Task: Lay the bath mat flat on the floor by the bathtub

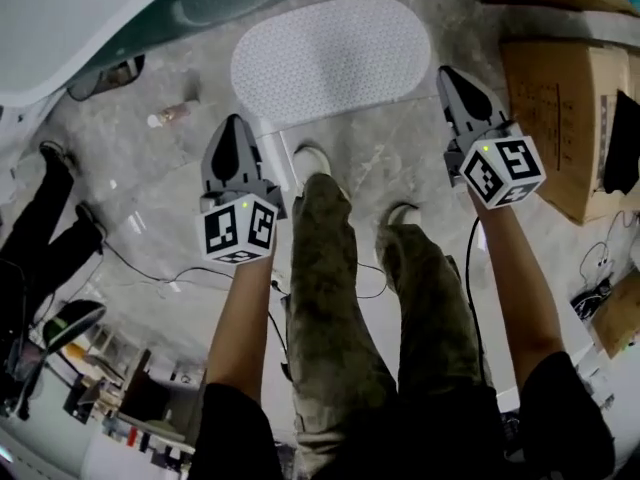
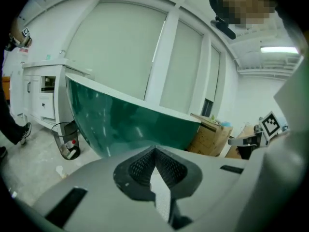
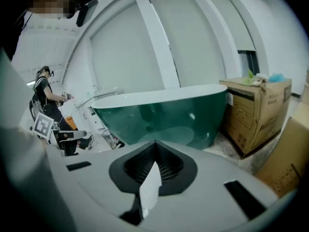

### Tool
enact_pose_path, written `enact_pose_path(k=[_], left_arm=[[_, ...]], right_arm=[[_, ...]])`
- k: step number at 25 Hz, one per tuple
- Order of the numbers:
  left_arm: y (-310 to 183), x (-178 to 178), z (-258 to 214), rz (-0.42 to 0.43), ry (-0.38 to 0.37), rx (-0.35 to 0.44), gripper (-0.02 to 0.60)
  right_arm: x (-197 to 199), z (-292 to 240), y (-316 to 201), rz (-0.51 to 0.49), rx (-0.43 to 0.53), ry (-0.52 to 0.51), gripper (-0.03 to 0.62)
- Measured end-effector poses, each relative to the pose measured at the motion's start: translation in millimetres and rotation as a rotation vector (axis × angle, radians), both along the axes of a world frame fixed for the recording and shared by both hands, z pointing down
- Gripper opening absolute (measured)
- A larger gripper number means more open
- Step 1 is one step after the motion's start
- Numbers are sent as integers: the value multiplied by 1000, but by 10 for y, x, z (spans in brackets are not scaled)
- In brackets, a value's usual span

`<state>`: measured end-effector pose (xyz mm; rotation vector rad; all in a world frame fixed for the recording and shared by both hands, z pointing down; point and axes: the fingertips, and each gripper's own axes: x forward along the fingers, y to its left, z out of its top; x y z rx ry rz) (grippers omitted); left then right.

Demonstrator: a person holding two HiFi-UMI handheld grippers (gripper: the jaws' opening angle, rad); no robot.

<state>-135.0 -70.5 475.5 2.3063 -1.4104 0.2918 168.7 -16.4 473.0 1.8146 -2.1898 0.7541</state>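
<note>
Two pairs of jaws to check first: left gripper (image 1: 236, 126) pressed together on nothing, right gripper (image 1: 450, 76) likewise closed and empty, both held high above the floor (image 1: 150, 218). Look to the upper centre of the head view for the bath mat (image 1: 330, 58): pale, oval, spread out beside the bathtub (image 1: 100, 28) at upper left, just beyond the shoes (image 1: 312, 158). Judge the task as nearly finished. Inspect every edge for a curl or fold, especially at lower left, where a pale strip (image 1: 275, 158) beside the mat cannot be identified. If flattening is needed, lower slowly, press with closed tips, and avoid dragging the mat out of line. Mind the cardboard boxes (image 1: 560, 108) at right.
</note>
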Motion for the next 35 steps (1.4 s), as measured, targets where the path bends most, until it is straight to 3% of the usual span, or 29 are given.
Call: enact_pose_path(k=[5,10,14,17,22,28,32,35], left_arm=[[443,-90,-744,-46,21,-32,18],[799,83,-1684,8,-24,15,18],[892,129,-2443,-44,52,57,18],[798,-83,-2972,-91,87,80,18],[610,-459,-3738,-106,119,80,18],[73,-522,-4575,-111,193,86,18],[-217,-526,-5241,-132,236,182,18],[-235,-378,-5637,-108,204,274,18]], right_arm=[[-181,-862,241,-49,14,47,21],[-244,-1634,467,-55,18,35,21],[-155,-2286,588,-14,10,26,21],[-312,-2910,546,15,37,32,21],[-632,-3814,473,-27,86,99,21],[-601,-4859,121,5,184,147,21],[-563,-5386,-227,74,277,45,21],[-356,-5735,-340,59,348,91,21]])
